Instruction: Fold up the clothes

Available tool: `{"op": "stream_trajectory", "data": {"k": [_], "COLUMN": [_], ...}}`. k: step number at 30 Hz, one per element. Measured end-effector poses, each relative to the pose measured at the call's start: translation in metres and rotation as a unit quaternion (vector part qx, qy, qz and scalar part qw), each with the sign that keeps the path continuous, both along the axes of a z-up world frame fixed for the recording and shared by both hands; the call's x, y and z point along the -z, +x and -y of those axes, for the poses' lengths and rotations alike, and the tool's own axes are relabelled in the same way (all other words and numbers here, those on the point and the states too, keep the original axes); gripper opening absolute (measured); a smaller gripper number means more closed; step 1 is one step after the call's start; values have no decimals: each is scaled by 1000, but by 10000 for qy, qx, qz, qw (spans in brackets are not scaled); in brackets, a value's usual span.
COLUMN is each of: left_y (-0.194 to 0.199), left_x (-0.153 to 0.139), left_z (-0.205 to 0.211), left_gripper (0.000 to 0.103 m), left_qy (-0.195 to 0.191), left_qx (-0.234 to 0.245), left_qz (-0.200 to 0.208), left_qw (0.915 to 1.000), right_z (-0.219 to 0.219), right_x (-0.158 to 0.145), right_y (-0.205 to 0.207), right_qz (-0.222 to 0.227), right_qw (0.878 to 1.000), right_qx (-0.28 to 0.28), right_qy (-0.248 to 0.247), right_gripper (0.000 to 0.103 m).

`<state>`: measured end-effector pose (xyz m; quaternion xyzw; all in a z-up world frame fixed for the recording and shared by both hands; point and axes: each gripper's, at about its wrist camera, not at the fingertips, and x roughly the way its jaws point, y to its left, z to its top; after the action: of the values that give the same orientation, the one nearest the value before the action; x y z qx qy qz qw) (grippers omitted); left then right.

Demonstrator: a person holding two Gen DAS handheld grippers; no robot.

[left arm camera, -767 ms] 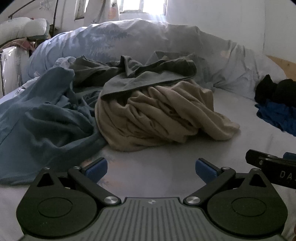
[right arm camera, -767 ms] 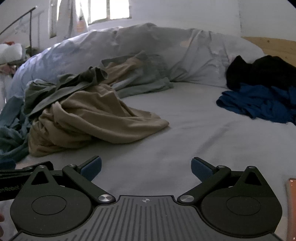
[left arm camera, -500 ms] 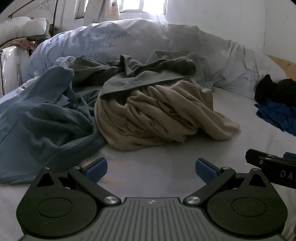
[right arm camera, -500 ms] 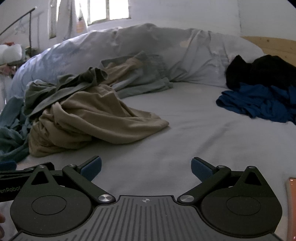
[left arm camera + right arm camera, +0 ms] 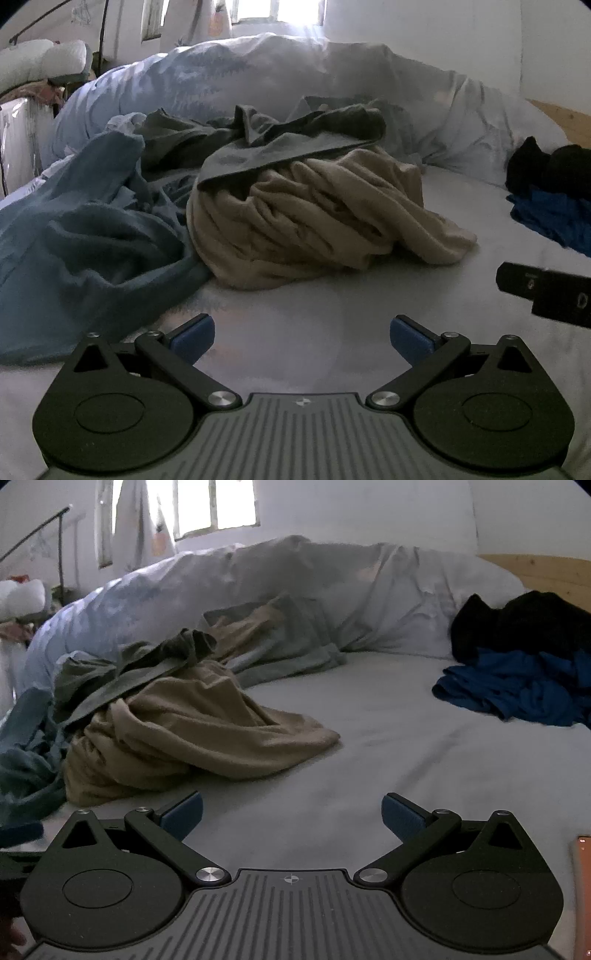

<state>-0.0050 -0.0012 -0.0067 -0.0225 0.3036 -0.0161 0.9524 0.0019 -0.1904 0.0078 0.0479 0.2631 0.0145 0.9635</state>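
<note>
A crumpled tan garment [image 5: 314, 218] [image 5: 184, 731] lies heaped on the pale bed sheet [image 5: 332, 302], with a dark grey-green garment [image 5: 280, 147] [image 5: 125, 668] draped over its top. A teal-blue garment [image 5: 74, 251] sprawls to its left. My left gripper [image 5: 301, 338] hovers over bare sheet just short of the tan heap, open and empty. My right gripper [image 5: 291, 812] is also open and empty, over bare sheet to the right of the heap. The edge of the right gripper shows at the left wrist view's right side.
A rumpled pale duvet [image 5: 295, 81] [image 5: 295, 583] runs along the back. Black clothes [image 5: 524, 624] and royal-blue clothes [image 5: 517, 690] are piled at the far right by a wooden headboard [image 5: 546, 572]. A grey-green garment [image 5: 288, 653] lies against the duvet. A window [image 5: 214, 506] glows behind.
Both grippers have drifted only slightly; the right gripper's edge sits a bit higher in the left wrist view. The clothes have not moved.
</note>
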Motion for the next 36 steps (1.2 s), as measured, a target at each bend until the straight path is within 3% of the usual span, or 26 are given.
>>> {"op": "stream_trajectory", "data": {"k": [10, 17, 25, 36], "left_y": [-4, -5, -14, -22], "left_x": [2, -3, -11, -15], "left_z": [1, -1, -1, -2], "left_gripper": [103, 103, 103, 103], "left_qy": [143, 47, 113, 167], "left_qx": [47, 110, 269, 133], "left_qz": [51, 104, 344, 407], "left_qw": [9999, 9999, 9990, 9989], "right_z": [7, 13, 12, 9], "right_x": [-10, -15, -15, -15], "right_y": [-2, -3, -6, -9], "right_qz": [97, 165, 161, 172], "right_qw": [9996, 9993, 9991, 9991], "right_qx": [-16, -20, -11, -40], "right_qy": [248, 344, 390, 377], "right_gripper": [103, 103, 103, 103]}}
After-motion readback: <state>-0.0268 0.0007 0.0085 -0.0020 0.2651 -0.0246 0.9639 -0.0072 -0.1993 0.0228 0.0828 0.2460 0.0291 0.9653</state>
